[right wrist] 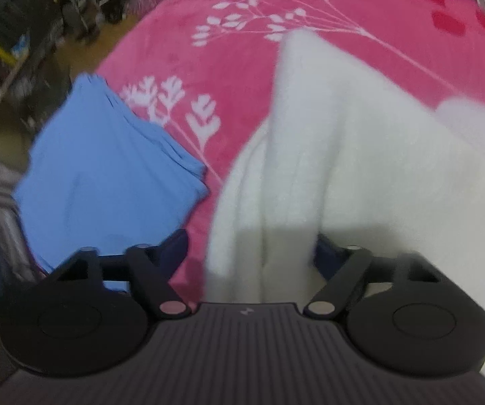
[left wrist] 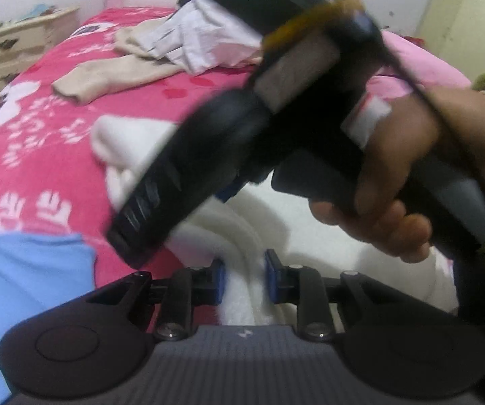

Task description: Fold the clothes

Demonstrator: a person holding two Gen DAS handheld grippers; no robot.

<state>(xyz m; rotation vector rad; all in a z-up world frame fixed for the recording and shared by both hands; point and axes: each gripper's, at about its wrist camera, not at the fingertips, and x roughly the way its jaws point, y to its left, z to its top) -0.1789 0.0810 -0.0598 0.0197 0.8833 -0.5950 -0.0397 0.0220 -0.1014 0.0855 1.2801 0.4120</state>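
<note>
A fluffy white garment (right wrist: 337, 155) lies bunched on the pink bedspread (right wrist: 208, 50); it also shows in the left wrist view (left wrist: 242, 236). My left gripper (left wrist: 244, 278) stands just over a fold of it, its blue pads (left wrist: 271, 278) narrowly apart with white cloth between them. My right gripper (right wrist: 252, 253) is open wide, a ridge of the white garment lying between its fingers. In the left wrist view the right gripper's black body (left wrist: 208, 148), held by a hand (left wrist: 411, 168), crosses above the garment, blurred.
A folded blue garment (right wrist: 107, 175) lies on the bed's left part, also in the left wrist view (left wrist: 16, 290). A beige garment (left wrist: 114, 74) and a white-lilac pile (left wrist: 208, 40) lie further up the bed. A cream dresser (left wrist: 9, 50) stands at the left. Floor clutter (right wrist: 23, 33) lies beyond the bed edge.
</note>
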